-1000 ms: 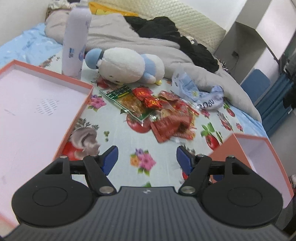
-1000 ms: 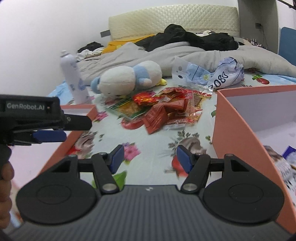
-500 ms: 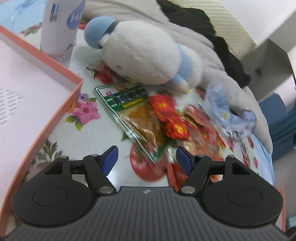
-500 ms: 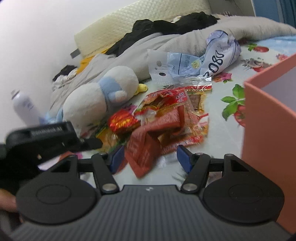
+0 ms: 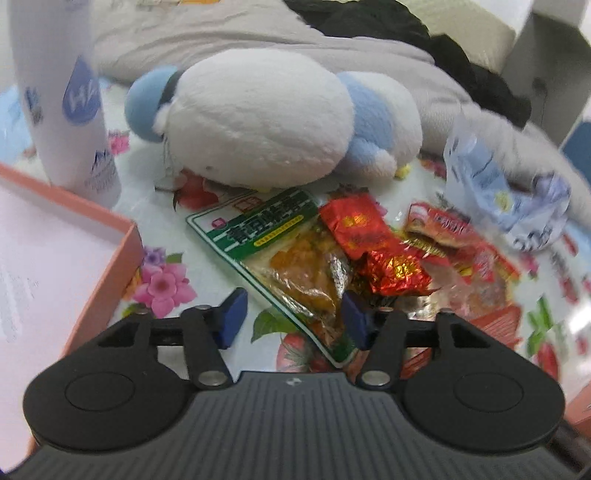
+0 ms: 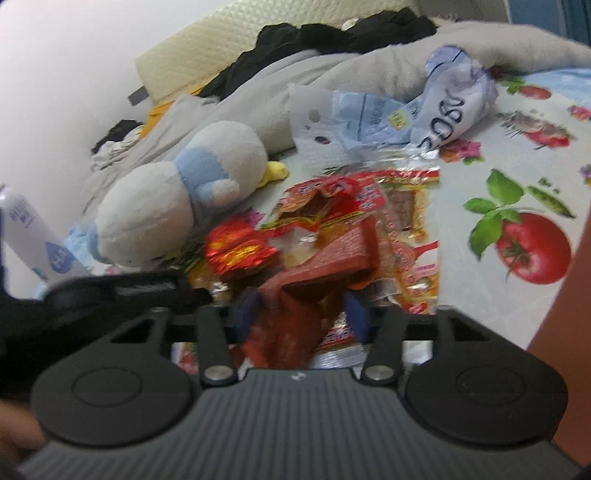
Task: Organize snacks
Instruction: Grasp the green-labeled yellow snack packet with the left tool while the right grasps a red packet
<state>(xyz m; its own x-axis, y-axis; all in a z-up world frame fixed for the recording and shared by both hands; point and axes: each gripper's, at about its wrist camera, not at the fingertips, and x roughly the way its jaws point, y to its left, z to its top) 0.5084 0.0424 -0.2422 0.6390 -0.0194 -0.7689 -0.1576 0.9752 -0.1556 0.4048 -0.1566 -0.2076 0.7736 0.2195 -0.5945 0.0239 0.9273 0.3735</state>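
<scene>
Green-labelled snack packet (image 5: pixel 284 254) lying diagonally between spread left jaws.

left side: a strip of flowered bedsheet (image 5: pixel 166 236) is left bare between the pink box lid (image 5: pixel 122 258) and the green packet (image 5: pixel 280 258).
back: the way is closed by the plush toy (image 5: pixel 258 122), set just behind the packets, and by the white bottle (image 5: pixel 62 92) at the lid's far corner.
middle: the sheet is covered by the heap of red packets (image 6: pixel 332 236), piled on one another.
far right: a crumpled blue bag (image 6: pixel 424 114) is lodged against the grey blanket (image 5: pixel 221 33).
right side: open sheet is seen between the heap and the pink box wall (image 6: pixel 569 317).
</scene>
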